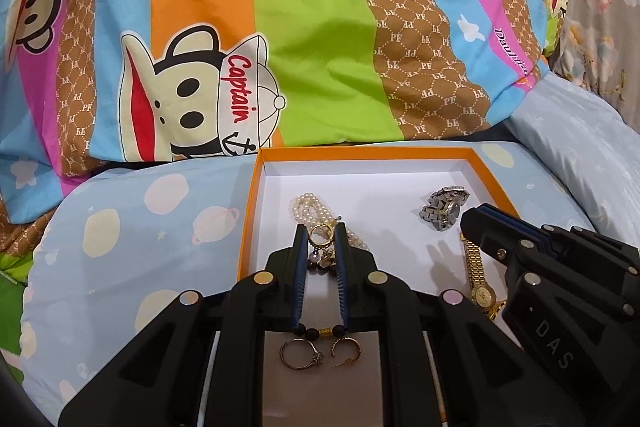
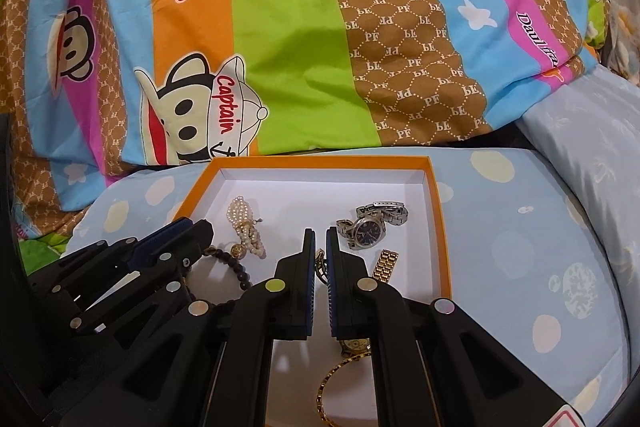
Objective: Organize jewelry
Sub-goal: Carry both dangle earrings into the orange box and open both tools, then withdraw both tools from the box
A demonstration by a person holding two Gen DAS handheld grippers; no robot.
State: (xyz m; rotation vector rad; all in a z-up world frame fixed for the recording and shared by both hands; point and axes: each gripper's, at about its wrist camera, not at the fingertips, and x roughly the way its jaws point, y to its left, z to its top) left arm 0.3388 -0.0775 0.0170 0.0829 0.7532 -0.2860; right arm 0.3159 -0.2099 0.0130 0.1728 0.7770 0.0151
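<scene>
A gold ring (image 1: 320, 233) is clamped at the left gripper (image 1: 322, 231) tips, lower centre; the right gripper (image 2: 320, 239) (jaws together) is held over the gold watch (image 2: 354, 343).

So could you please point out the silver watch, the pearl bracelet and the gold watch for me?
silver watch (image 2: 369, 227): right wrist view, on its dark dial.
pearl bracelet (image 2: 240, 213): right wrist view, on the pearl strands.
gold watch (image 1: 483, 294): left wrist view, on its dial.

Both wrist views close, angled down over orange box (image 1: 256, 187) at frame bottom; share box interior, striped cartoon blanket (image 2: 280, 27) across top.
</scene>
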